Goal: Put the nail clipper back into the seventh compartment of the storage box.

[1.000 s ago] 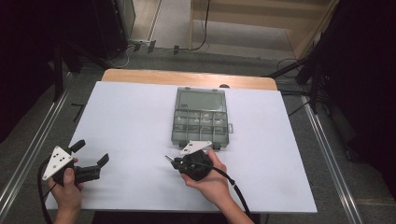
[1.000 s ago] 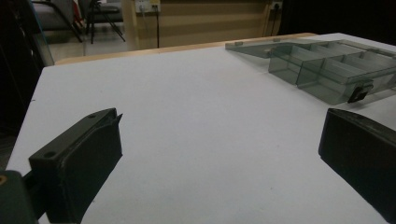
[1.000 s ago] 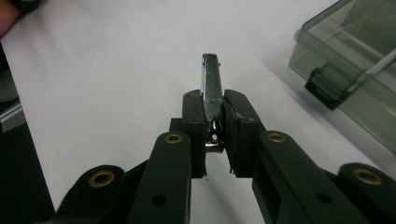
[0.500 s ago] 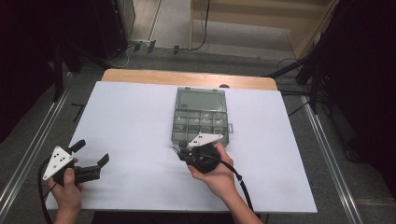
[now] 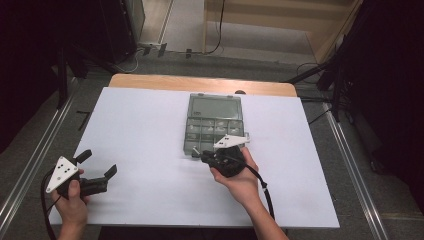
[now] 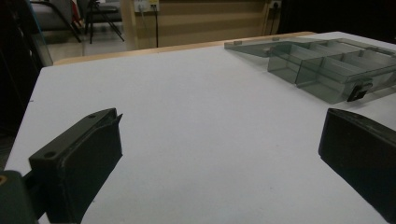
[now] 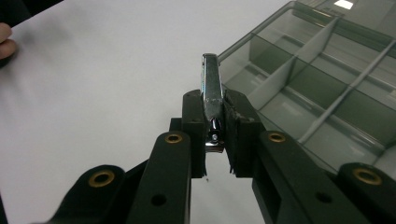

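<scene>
Right tongs (image 7: 215, 135) clamped on upright nail clipper (image 7: 210, 88) at the compartment box's (image 5: 212, 125) near-left corner; left tongs (image 5: 97, 165) released, well apart on bench (image 5: 145, 130)

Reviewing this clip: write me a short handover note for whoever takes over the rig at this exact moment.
Right tongs: shut on a small metal nail clipper, held at the near-left corner of the organizer box.
Left tongs: open, nothing in them, resting near the table's left front corner.
Box: lid folded back flat, compartments exposed, on the white table.
Done: clipper picked up and brought to the box edge.
Left: likely lower the clipper into a compartment, release, and probably close the lid.
</scene>
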`<state>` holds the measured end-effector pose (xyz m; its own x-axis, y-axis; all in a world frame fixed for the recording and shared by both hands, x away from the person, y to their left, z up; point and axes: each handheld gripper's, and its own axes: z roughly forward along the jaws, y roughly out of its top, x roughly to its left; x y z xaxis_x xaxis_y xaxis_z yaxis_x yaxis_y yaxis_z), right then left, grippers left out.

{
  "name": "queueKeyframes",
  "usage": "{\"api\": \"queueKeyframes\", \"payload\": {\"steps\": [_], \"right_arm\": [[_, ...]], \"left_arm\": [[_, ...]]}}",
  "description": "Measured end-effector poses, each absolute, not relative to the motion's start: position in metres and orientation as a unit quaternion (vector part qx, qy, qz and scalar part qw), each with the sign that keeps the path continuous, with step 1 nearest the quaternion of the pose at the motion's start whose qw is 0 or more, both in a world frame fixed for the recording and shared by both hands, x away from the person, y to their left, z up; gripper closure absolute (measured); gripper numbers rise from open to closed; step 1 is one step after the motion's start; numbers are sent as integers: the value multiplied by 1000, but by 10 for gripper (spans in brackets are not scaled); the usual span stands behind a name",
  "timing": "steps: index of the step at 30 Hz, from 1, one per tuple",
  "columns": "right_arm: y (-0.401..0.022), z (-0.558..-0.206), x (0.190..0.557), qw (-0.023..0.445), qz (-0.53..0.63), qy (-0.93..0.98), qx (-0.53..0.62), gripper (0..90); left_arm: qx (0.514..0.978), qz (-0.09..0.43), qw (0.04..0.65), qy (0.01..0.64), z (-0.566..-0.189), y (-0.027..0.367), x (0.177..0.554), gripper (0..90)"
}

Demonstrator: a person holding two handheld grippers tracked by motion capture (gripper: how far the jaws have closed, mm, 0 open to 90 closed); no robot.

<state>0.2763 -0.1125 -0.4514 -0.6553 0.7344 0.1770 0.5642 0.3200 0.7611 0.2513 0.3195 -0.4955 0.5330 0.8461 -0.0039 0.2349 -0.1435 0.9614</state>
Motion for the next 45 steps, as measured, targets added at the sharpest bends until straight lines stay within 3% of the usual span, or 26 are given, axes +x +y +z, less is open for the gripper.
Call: {"api": "queueKeyframes", "payload": {"steps": [45], "right_arm": [[-160,-482,307,156,398,755,496,813]], "left_arm": [[698,288,531,383,-495,320,251,0]]}}
